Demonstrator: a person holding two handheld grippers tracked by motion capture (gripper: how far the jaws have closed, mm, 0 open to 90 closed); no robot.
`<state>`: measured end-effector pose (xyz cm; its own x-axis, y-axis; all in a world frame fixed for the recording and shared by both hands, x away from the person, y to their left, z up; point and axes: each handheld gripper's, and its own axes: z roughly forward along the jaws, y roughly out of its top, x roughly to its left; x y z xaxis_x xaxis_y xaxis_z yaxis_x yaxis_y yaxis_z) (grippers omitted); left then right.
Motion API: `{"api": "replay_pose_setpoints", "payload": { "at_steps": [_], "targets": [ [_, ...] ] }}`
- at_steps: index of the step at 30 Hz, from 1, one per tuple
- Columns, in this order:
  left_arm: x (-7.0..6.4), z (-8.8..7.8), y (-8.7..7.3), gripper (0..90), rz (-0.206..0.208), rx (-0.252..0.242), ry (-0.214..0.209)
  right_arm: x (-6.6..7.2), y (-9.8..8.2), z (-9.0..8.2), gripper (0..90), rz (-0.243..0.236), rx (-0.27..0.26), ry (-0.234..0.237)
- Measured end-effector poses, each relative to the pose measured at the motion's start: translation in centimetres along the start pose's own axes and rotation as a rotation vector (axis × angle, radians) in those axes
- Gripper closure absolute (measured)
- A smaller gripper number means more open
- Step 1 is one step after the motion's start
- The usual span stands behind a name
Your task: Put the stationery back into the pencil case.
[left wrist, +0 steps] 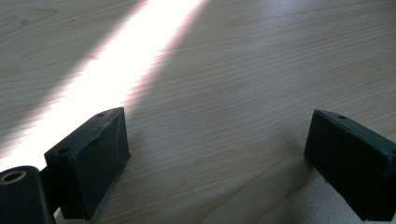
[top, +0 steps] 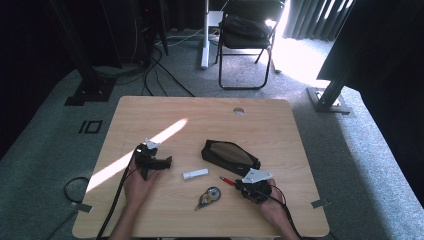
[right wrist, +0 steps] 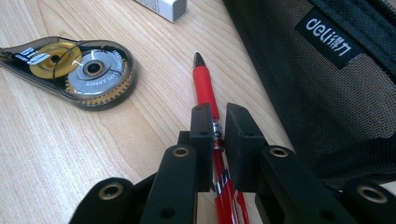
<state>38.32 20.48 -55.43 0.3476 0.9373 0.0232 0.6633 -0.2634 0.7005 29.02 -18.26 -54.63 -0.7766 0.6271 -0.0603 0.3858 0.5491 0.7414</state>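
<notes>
Right gripper view, jaws clamping red pen [right wrist: 205, 88], pouch [right wrist: 322, 88] alongside

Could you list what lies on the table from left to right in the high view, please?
Left claw → white eraser → correction tape dispenser → red pen, held in the right claw. The black pencil case spans above the last few, so I leave it out of the order.
</notes>
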Motion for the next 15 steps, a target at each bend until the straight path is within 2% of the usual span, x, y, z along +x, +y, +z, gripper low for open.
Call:
{"api": "replay_pose_setpoints", "payload": {
  "at_steps": [2, 6, 10, 13, 15],
  "targets": [
    [0.00, 0.00, 0.00, 6.5, 0.000, 0.000, 0.000, -0.02, -0.05, 0.05, 79.9, 0.002, 0.002, 0.002],
    [0.00, 0.00, 0.00, 6.6, 0.000, 0.000, 0.000, 0.11, -0.32, 0.51, 78.6, -0.007, 0.039, -0.007],
    [0.00, 0.00, 0.00, 6.5, 0.000, 0.000, 0.000, 0.19, -0.28, 0.54, 78.8, -0.015, 0.038, -0.012],
    [0.00, 0.00, 0.00, 6.5, 0.000, 0.000, 0.000, -0.02, -0.24, 0.56, 78.8, 0.017, 0.043, 0.003],
    [0.00, 0.00, 0.00, 6.5, 0.000, 0.000, 0.000, -0.04, -0.24, 0.57, 79.1, 0.020, 0.042, 0.004]
  ]
}}
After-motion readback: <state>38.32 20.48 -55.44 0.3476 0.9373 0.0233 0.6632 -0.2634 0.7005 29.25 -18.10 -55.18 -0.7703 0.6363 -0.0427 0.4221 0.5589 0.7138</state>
